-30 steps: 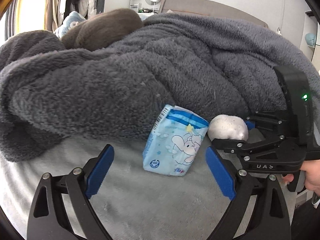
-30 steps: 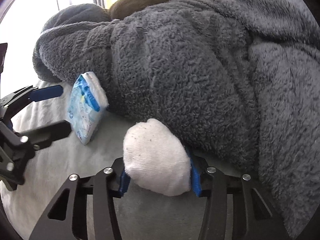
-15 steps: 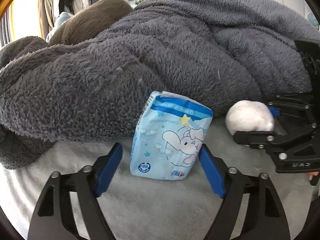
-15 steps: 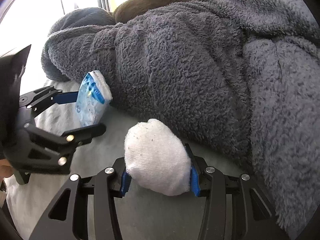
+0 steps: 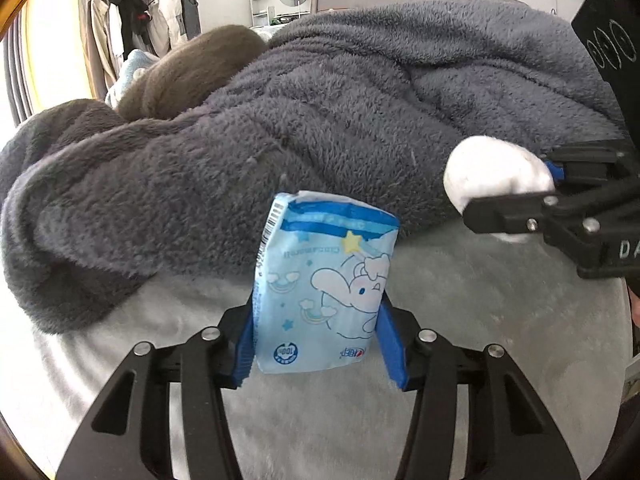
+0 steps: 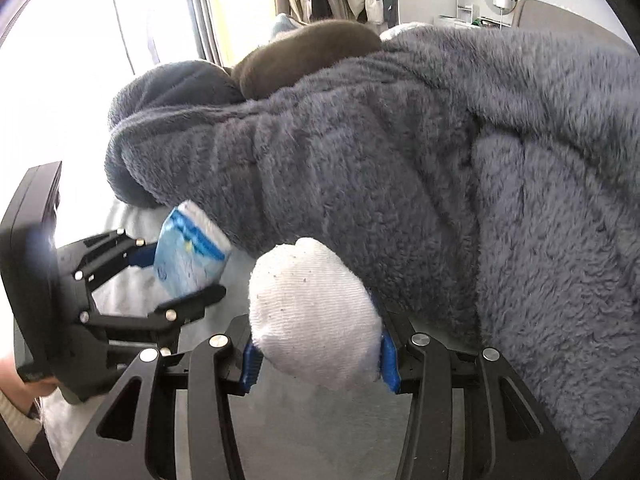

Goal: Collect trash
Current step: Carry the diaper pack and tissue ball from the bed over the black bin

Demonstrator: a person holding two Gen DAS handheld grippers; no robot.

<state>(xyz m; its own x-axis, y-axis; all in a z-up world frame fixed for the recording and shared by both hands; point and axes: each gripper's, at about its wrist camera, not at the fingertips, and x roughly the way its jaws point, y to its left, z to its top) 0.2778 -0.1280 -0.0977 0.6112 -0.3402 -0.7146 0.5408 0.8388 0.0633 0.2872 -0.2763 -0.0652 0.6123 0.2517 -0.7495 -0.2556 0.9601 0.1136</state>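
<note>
Trash is already gripped on both sides: the left gripper [image 5: 316, 340] pinches the blue tissue packet [image 5: 324, 292] upright above the bed [image 5: 480, 320], while the right gripper [image 6: 318, 356] clamps a white wad [image 6: 314, 316], both apparently ready for carrying off.

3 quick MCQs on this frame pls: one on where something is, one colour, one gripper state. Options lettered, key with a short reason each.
1. Where is the blue tissue pack?
A. Between the left gripper's jaws
B. Under the grey blanket
C. On the floor

2. What colour is the balled sock in the right gripper?
A. Brown
B. White
C. Green

3. What state is the right gripper in?
A. Open, with nothing between its jaws
B. Out of view
C. Shut on the sock

Key:
1 A, blue pads press both sides of the pack.
2 B, it is white knit with dark specks.
3 C, both pads squeeze the sock.
</note>
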